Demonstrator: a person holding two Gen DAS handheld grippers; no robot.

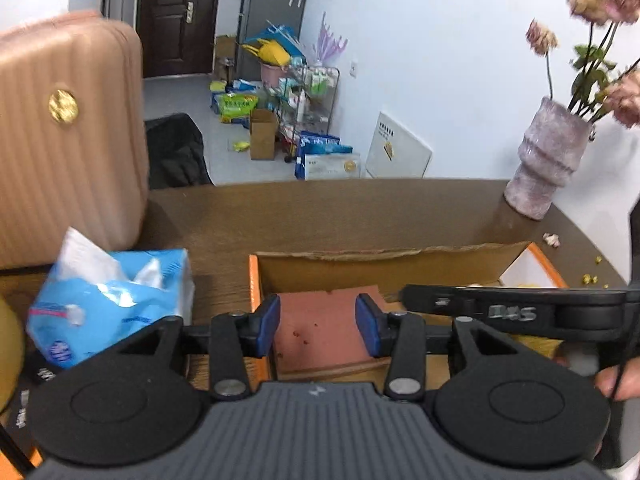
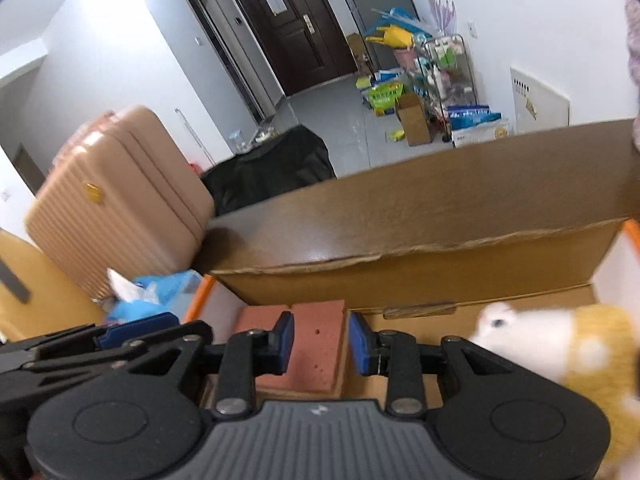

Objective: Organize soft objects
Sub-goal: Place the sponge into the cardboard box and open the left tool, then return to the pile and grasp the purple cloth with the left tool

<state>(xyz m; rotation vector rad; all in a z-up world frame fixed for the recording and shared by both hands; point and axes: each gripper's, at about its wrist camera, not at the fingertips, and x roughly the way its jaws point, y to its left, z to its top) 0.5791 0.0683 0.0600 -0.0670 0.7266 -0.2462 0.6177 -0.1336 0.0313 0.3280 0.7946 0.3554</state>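
Note:
A pink sponge point(image 1: 324, 328) lies flat in the open cardboard box point(image 1: 380, 266) on the brown table. My left gripper point(image 1: 318, 326) is open above the sponge and holds nothing. My right gripper point(image 2: 320, 342) is open above the same sponge point(image 2: 316, 344), also empty. A white plush animal in a yellow knit point(image 2: 560, 344) lies in the box point(image 2: 420, 276) to the right of my right gripper. The right gripper's black arm point(image 1: 520, 312) crosses the left wrist view at the right.
A blue tissue pack point(image 1: 108, 304) lies left of the box. A pink suitcase point(image 1: 68, 136) stands behind it. A vase with dried roses point(image 1: 548, 160) stands at the table's far right corner. Small scraps point(image 1: 588, 278) lie on the table point(image 1: 320, 216).

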